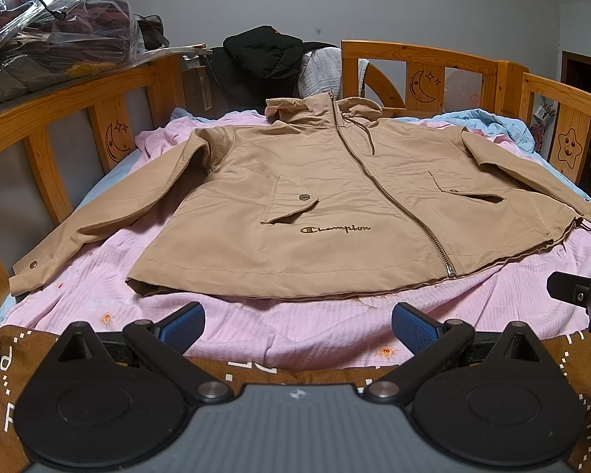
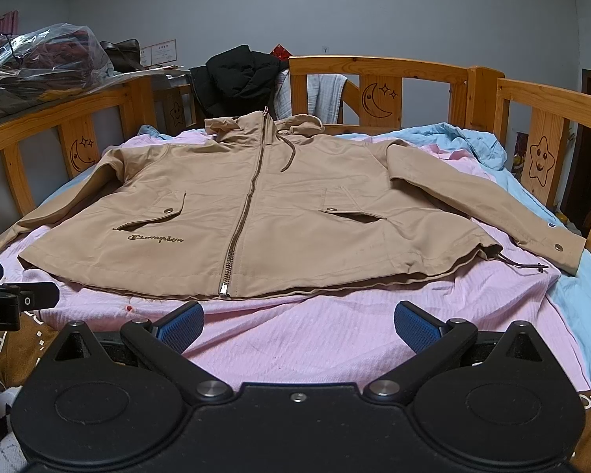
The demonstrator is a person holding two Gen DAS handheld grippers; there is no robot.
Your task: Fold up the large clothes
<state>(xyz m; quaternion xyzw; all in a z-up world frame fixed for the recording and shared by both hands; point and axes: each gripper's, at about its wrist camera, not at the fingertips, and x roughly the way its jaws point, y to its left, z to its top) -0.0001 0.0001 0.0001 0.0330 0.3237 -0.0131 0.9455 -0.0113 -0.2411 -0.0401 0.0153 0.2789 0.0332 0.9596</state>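
Note:
A tan zip-up Champion jacket (image 1: 315,197) lies flat, front up, on a pink blanket (image 1: 295,327), hood at the far end, both sleeves spread out to the sides. It also shows in the right wrist view (image 2: 295,213). My left gripper (image 1: 297,329) is open and empty, just short of the jacket's hem. My right gripper (image 2: 298,325) is open and empty, also just short of the hem, to the right of the zipper's end. The right gripper's edge shows at the right of the left wrist view (image 1: 583,295).
A wooden bed rail (image 1: 429,63) with moon and star carvings surrounds the bed. A black coat (image 1: 264,55) hangs over the far rail. A plastic bag of clothes (image 1: 51,39) sits at back left. A blue sheet (image 2: 571,287) lies at right, a brown patterned cloth (image 1: 4,362) near me.

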